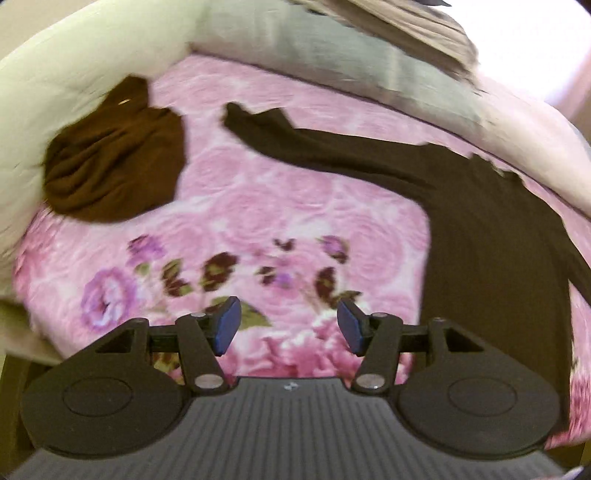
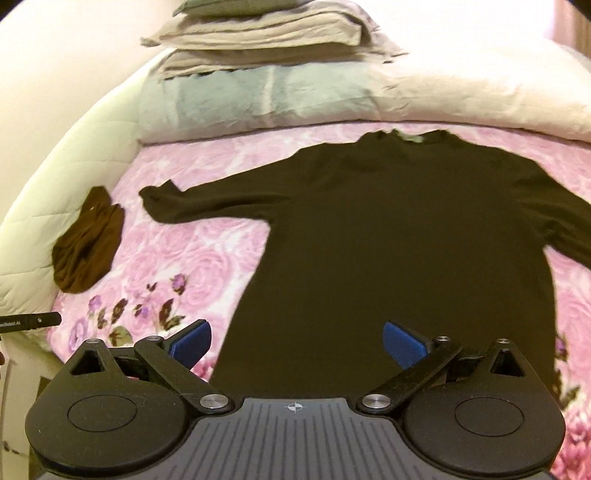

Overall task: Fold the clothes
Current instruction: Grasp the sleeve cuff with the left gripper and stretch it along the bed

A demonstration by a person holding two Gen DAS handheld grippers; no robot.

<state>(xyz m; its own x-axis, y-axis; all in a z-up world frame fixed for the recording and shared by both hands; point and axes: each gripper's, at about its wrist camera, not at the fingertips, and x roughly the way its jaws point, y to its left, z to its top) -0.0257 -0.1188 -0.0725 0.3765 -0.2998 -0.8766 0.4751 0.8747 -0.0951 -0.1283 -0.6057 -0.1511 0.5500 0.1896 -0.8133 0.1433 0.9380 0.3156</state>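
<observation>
A dark long-sleeved top (image 2: 388,240) lies spread flat on the pink floral bedspread (image 2: 207,251), collar toward the pillows and sleeves out to both sides. My right gripper (image 2: 297,345) hovers open over its bottom hem, with nothing between the blue pads (image 2: 190,341). In the left wrist view the top (image 1: 498,240) fills the right side, one sleeve reaching left. My left gripper (image 1: 288,325) hangs above the bare bedspread (image 1: 277,203), its jaws opening with nothing between them. A crumpled brown garment (image 1: 114,166) lies at the far left (image 2: 88,247).
A grey-green pillow (image 2: 258,96) and a stack of folded beige bedding (image 2: 266,33) sit at the head of the bed. A pale quilt (image 2: 74,147) borders the bed's left side. A black bar (image 2: 33,319) pokes in at the left edge.
</observation>
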